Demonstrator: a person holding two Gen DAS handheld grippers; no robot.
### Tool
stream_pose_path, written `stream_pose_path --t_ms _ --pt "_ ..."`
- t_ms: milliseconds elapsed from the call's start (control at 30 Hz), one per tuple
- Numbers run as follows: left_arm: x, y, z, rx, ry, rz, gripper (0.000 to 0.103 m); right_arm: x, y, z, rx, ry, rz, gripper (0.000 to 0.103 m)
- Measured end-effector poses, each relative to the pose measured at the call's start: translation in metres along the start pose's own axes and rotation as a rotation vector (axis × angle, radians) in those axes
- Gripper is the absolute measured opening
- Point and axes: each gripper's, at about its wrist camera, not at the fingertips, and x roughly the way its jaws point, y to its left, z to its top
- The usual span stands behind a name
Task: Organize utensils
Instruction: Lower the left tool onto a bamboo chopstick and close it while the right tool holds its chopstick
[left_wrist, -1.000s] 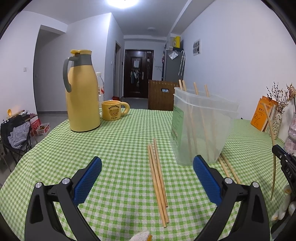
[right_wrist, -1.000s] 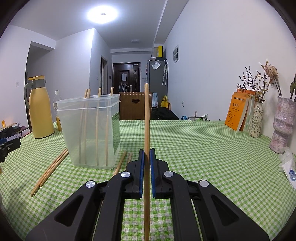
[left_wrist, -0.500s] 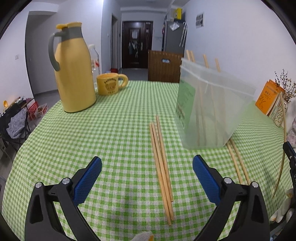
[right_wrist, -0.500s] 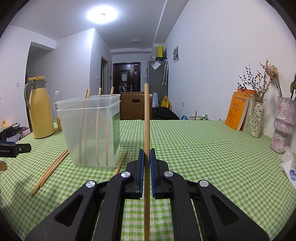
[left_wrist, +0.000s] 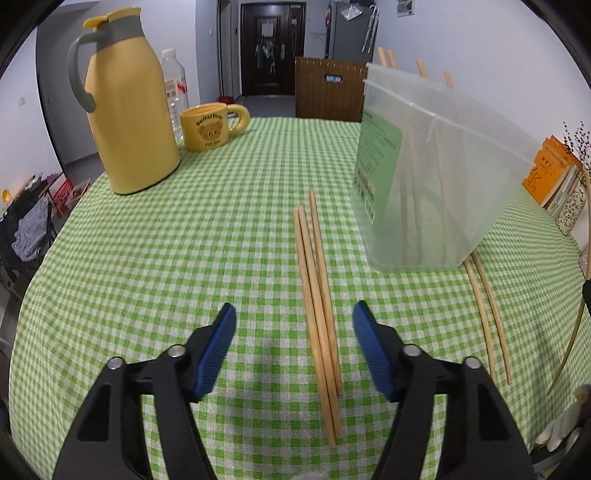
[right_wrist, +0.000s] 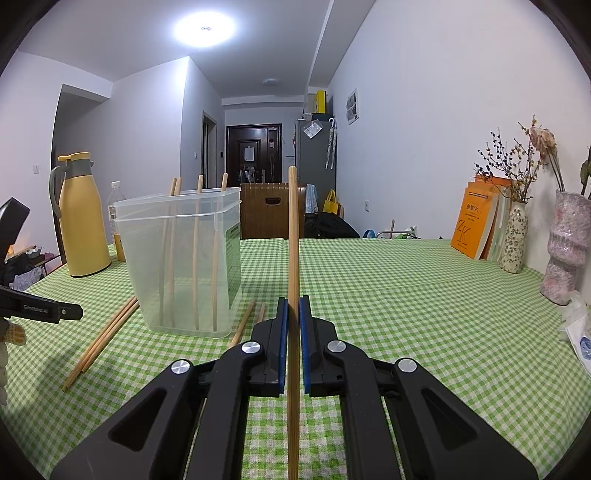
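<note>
Three wooden chopsticks (left_wrist: 318, 306) lie side by side on the green checked tablecloth. My left gripper (left_wrist: 293, 341) is open, low over the cloth, its blue pads on either side of their near ends. A clear plastic container (left_wrist: 436, 173) with several chopsticks standing in it sits to the right; it also shows in the right wrist view (right_wrist: 184, 258). Two more chopsticks (left_wrist: 487, 306) lie beside its right side. My right gripper (right_wrist: 291, 317) is shut on one upright chopstick (right_wrist: 293, 240), right of the container.
A yellow thermos jug (left_wrist: 125, 107), a water bottle (left_wrist: 176, 88) and a yellow bear mug (left_wrist: 208, 125) stand at the back left. Orange books (right_wrist: 476, 218) and vases (right_wrist: 567, 243) line the right wall. The left gripper's body (right_wrist: 22, 291) shows at the left edge.
My left gripper has tilted down and moved forward over the three chopsticks, and its jaws have narrowed around them. The right gripper and its chopstick have stayed still.
</note>
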Motion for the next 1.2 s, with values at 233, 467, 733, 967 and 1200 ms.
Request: stream_pose_path --t_ms 233,467,733,967,1200 --pt "0.015 0.003 0.012 -0.031 0.086 -0.021 0.042 0.000 0.002 0.000 0.001 0.001 0.005 0.006" --pt "0.041 -0.002 0.020 -0.034 0.175 -0.026 0.023 0.000 0.002 0.000 0.001 0.001 0.005 0.006" --pt "0.064 -0.011 0.023 -0.011 0.219 0.002 0.009 0.000 0.004 0.000 0.003 0.002 0.011 0.006" --pt "0.074 -0.015 0.024 0.011 0.241 0.028 0.005 0.000 0.005 0.000 0.003 0.002 0.018 0.006" --pt "0.085 -0.023 0.028 0.047 0.278 0.055 0.006 -0.001 0.005 0.000 0.002 0.003 0.023 0.006"
